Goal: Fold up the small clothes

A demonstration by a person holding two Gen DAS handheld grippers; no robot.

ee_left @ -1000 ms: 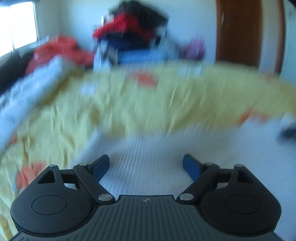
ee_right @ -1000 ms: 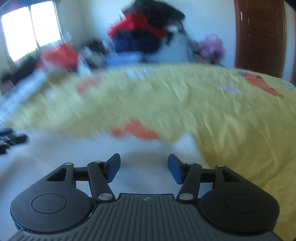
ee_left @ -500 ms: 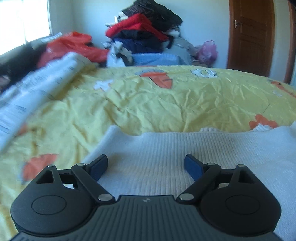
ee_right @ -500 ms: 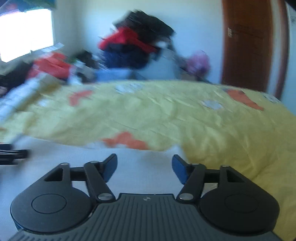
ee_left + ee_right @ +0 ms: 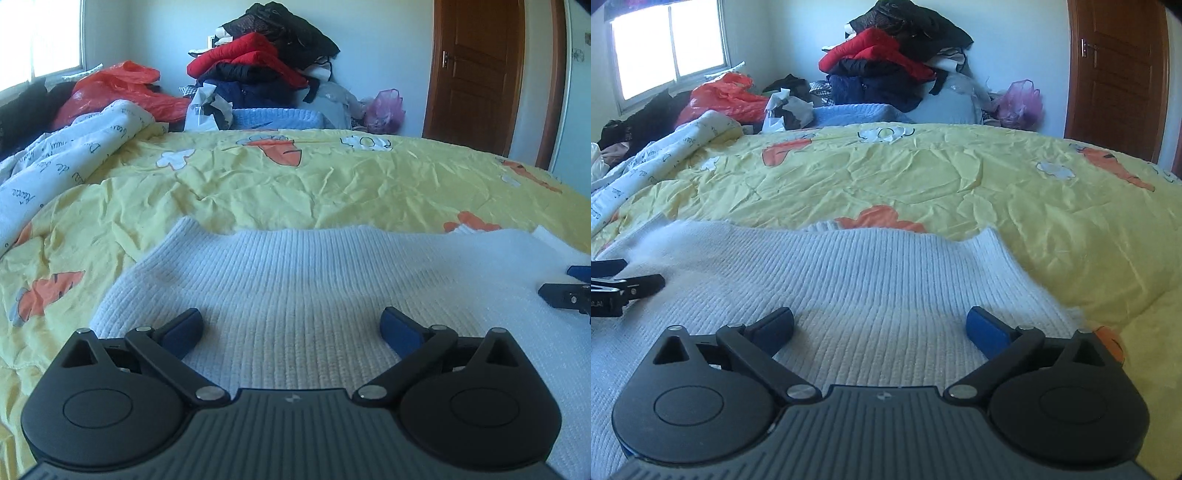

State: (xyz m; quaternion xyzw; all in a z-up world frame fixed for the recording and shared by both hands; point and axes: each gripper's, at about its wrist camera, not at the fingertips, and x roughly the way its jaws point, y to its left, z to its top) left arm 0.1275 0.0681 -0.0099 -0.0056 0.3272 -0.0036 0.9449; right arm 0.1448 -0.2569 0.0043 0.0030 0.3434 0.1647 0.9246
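Note:
A white ribbed knit garment (image 5: 303, 280) lies flat on the yellow carrot-print bedspread (image 5: 332, 184). My left gripper (image 5: 291, 328) is open and empty, low over the garment's left part. My right gripper (image 5: 879, 326) is open and empty, low over the garment (image 5: 871, 273) near its right edge. Each gripper shows at the edge of the other's view: the right one (image 5: 569, 291) at the far right, the left one (image 5: 617, 288) at the far left.
A rolled white printed quilt (image 5: 62, 162) lies at the bed's left. Beyond the bed are a tall pile of clothes (image 5: 266, 66), red plastic bags (image 5: 110, 92), a pink bag (image 5: 384, 110) and a wooden door (image 5: 476, 74). A window (image 5: 668, 44) is at left.
Both views have gone from blurred to sharp as the grippers settled over the garment. Both stay open; each now shows the other gripper at its edge.

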